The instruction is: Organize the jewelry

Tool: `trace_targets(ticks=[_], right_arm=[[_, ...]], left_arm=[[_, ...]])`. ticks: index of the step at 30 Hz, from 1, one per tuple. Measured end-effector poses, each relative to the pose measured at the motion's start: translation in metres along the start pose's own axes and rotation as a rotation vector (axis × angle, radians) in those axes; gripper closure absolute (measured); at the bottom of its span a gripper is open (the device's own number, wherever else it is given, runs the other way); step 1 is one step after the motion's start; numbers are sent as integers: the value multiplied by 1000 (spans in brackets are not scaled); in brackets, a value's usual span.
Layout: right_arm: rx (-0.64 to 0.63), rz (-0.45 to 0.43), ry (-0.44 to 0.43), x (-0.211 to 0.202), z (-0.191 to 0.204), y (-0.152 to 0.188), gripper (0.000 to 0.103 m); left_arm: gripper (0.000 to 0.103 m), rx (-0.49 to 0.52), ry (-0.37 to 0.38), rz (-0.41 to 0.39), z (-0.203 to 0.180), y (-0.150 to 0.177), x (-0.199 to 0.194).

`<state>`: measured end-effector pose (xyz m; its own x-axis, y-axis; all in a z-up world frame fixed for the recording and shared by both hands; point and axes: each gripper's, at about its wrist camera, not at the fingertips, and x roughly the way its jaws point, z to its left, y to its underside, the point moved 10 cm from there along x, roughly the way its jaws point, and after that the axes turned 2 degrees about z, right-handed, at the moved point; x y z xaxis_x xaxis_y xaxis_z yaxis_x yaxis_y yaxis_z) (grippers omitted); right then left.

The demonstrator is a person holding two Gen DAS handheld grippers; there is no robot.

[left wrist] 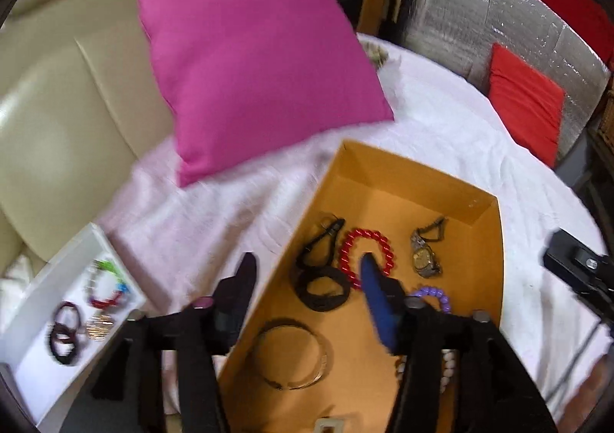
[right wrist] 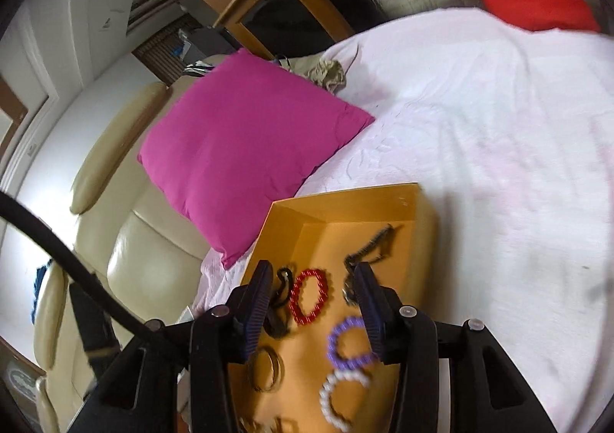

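Hovering over one orange box [left wrist: 406,180] on the bed [left wrist: 441,126], both grippers, left gripper [left wrist: 307,275] and right gripper [right wrist: 312,289], had their fingers apart, empty; one red bead bracelet [left wrist: 366,254], one watch [left wrist: 424,258] inside.

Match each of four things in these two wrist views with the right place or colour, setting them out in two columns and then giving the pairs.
Things:
1. beaded bracelet next to the wristwatch
2. big cushion leaning on the sofa
3. multicoloured bead bracelet
4. cardboard box

Places or colours:
A. in the white tray
B. orange-brown
C. red
D. pink

Pairs: 1-C, 2-D, 3-A, 4-B
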<state>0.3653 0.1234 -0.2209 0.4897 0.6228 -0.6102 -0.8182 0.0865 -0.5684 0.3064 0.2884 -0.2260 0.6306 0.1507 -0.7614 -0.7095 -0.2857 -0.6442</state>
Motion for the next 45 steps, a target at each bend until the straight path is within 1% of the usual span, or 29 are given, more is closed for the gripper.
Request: trace_targets(ticks=[2,3,5,8,11,13,22,23,24,26,28,30,33,36,42,45], right_arm=[[-43,-9,15,-20,5,6,56],[-59,-16,19,-30,6,8,55],[-92,-30,24,-49,13,12,51],[-132,-53,25,-70,22,19,51],[-155,-59,9,-87,33,30,51],[-175,-64,-2,-96,43,39,51],[-218,-82,-45,-121,77,65,51],[-225,-86,-44,-125,81,68,51],[-233,-90,-43,-128,85,70,51],[-252,-92,-43,-136,93,77,51],[-276,-91,-30,-143,100,85,51],[-297,-85,-18,-148,105,94,50],[-343,-82,14,-157,112,109,48],[-386,-81,33,-166,120,124,47],[-402,-97,36,-186,128,141,46],[-415,-108,56,-194,129,146,46]], left_arm=[[34,10,-57,-56,4,1,-17],[34,23,-72,-80,3,3,-27],[34,40,-84,-115,2,5,-45],[33,70,-104,-155,2,8,-72],[33,106,-135,-185,3,14,-93],[33,133,-172,-204,7,17,-109],[32,162,-227,-272,25,26,-169],[31,164,-236,-282,27,27,-177],[26,165,-243,-288,28,28,-182],[19,164,-257,-308,30,30,-197],[17,157,-260,-336,32,32,-217],[10,149,-260,-352,34,33,-231],[4,157,-288,-391,34,35,-255],[3,160,-301,-421,33,39,-275],[3,139,-302,-428,35,47,-300],[2,124,-309,-433,37,50,-311]])
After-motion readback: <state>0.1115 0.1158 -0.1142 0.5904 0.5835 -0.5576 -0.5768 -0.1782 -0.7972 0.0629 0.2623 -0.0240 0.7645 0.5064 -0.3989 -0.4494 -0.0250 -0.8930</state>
